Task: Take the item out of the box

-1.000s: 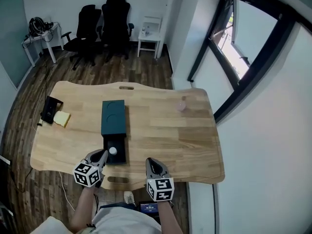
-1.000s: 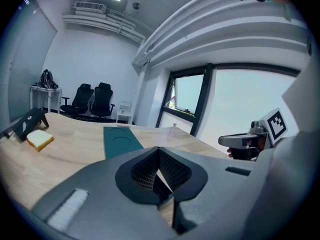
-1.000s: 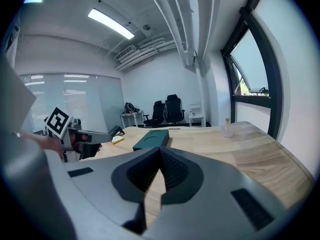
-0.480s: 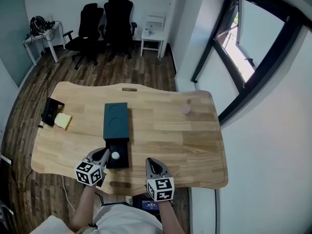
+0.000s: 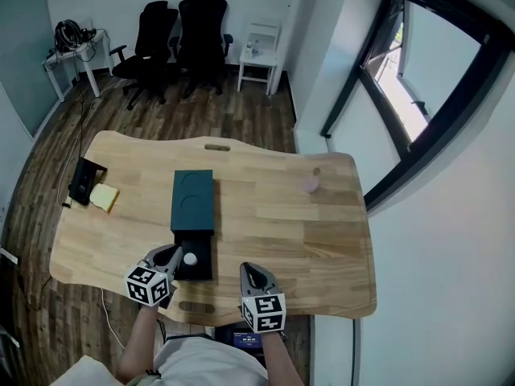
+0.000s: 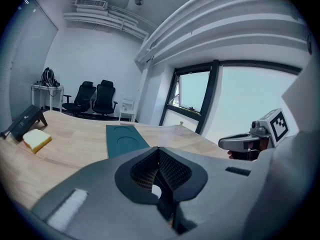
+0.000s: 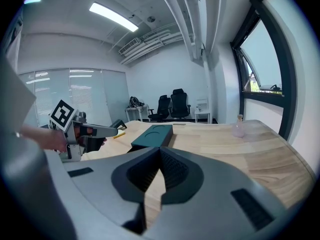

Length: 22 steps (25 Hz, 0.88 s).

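Note:
A dark teal box [image 5: 192, 198] lies lengthwise on the wooden table [image 5: 273, 232]. Its black tray [image 5: 197, 269] is slid out toward me, and a small white ball [image 5: 191, 258] sits in it. My left gripper [image 5: 170, 256] is shut and empty, just left of the tray, with its tip close beside the ball. In the left gripper view the ball [image 6: 156, 191] shows as a white patch behind the closed left gripper [image 6: 159, 150], with the box [image 6: 125, 140] beyond. My right gripper [image 5: 249, 269] hovers at the near table edge, right of the tray, shut with nothing in it. The right gripper view shows the box [image 7: 154, 135] ahead.
A yellow block [image 5: 103, 197] and a black device [image 5: 84, 179] lie at the table's left end. A small pink bottle [image 5: 311, 183] stands at the far right. Office chairs [image 5: 181, 34] and a white side table [image 5: 259, 51] stand beyond the table.
Both grippers keep their places at the near edge. Only the head view has shifted slightly.

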Each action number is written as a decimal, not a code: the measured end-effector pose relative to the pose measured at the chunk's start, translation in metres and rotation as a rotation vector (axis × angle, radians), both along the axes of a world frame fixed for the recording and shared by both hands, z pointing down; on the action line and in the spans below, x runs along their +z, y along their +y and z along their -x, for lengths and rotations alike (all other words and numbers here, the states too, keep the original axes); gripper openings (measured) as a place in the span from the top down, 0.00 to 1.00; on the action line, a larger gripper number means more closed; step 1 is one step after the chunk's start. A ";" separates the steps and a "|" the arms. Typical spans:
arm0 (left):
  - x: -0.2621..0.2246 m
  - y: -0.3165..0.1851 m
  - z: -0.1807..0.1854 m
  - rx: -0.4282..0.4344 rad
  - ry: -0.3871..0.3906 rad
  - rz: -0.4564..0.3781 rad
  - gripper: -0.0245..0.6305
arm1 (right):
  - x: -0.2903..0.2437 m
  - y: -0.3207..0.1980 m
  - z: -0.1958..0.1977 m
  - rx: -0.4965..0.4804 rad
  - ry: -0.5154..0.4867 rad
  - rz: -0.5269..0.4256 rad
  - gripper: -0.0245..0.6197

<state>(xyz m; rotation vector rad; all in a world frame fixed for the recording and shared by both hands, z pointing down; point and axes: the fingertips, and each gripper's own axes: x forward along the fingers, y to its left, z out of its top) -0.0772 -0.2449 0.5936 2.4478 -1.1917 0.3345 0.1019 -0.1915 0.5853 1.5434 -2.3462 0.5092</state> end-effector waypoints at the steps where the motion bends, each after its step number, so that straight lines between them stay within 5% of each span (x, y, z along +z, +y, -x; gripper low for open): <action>1: 0.002 0.000 -0.001 0.003 -0.004 0.006 0.96 | 0.001 -0.001 0.000 -0.003 0.001 0.006 0.95; 11: 0.045 0.003 -0.003 0.052 -0.101 0.089 0.96 | 0.031 -0.011 0.012 -0.057 0.009 0.083 0.95; 22: 0.084 0.007 -0.007 0.117 -0.173 0.134 0.78 | 0.069 -0.011 0.010 -0.065 0.022 0.156 0.95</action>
